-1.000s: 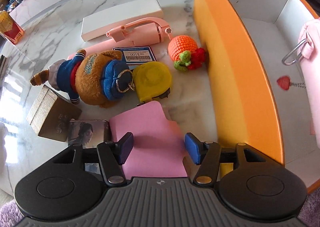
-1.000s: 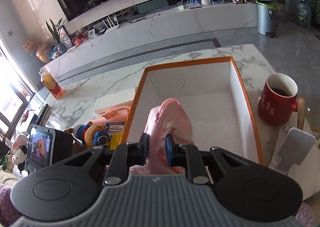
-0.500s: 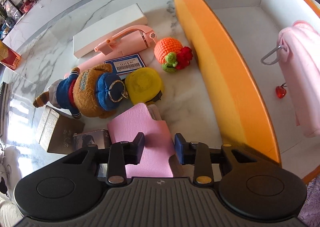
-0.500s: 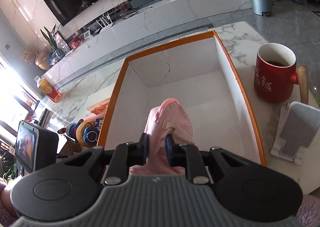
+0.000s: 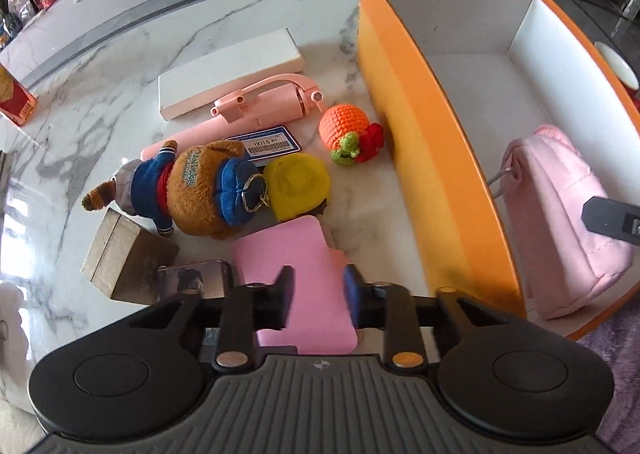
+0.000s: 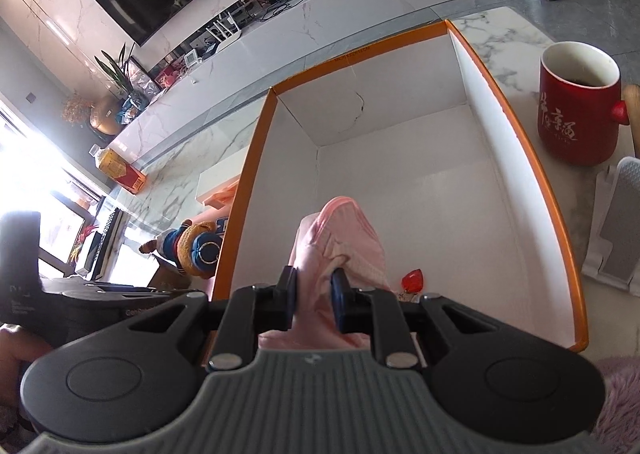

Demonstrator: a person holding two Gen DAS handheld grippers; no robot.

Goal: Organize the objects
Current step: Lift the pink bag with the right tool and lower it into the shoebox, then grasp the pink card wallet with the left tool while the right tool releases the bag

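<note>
The pink pouch (image 6: 340, 246) hangs inside the orange box (image 6: 560, 221), low over its white floor near the box's near end. It lies straight ahead of the right gripper (image 6: 314, 300), its long axis running away from the fingers toward the far wall. Those fingers stand narrow, pinched on the pouch's near end. A red charm (image 6: 413, 280) dangles just beside it.

The left gripper (image 5: 318, 296) is outside the box, over the tabletop by the box's left wall, pointing steeply down at the pink card (image 5: 296, 274). Its fingers have just been opening a little again and stand half apart, straddling the card; I cannot tell whether they touch it. The right hand is plainly the nearer to setting the pouch down.
</note>
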